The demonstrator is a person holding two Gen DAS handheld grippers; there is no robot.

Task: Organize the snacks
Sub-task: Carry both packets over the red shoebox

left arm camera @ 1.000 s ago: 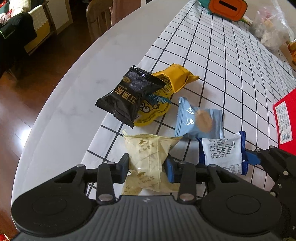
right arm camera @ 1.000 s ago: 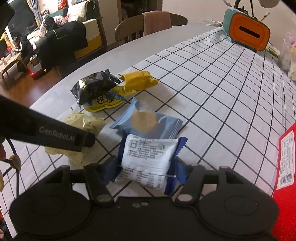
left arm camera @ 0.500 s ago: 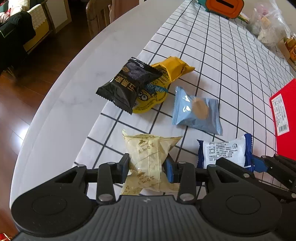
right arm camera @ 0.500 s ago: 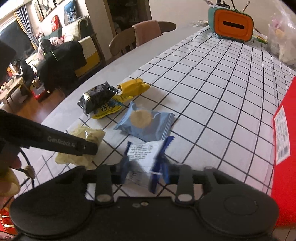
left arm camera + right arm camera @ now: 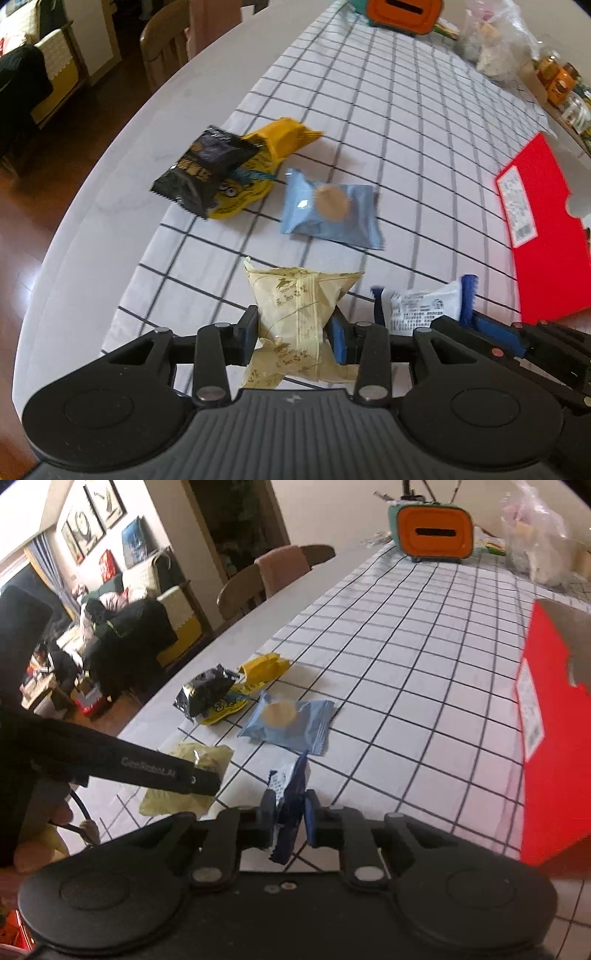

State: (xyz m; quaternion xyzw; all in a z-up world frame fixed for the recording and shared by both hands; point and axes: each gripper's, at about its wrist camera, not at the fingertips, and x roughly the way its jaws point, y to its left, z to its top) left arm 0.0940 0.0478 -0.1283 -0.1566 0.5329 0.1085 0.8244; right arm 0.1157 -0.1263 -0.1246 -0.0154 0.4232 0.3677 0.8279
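My left gripper is shut on a pale yellow snack packet, held just above the checked tablecloth. My right gripper is shut on a blue-and-white packet, which is pinched narrow and stands edge-on between the pads. In the left wrist view that packet hangs beside the pale one. A light blue packet, a black packet and a yellow packet lie on the cloth ahead. In the right wrist view the left gripper's black finger crosses the pale packet.
A red box lies at the right, close to the right gripper. An orange and teal box and a clear plastic bag stand at the far end. The table's rounded edge runs along the left, with chairs beyond it.
The right jaws closed on the blue-and-white packet, squeezing it edge-on. Both grippers rose off the cloth with their packets and shifted toward the red box.
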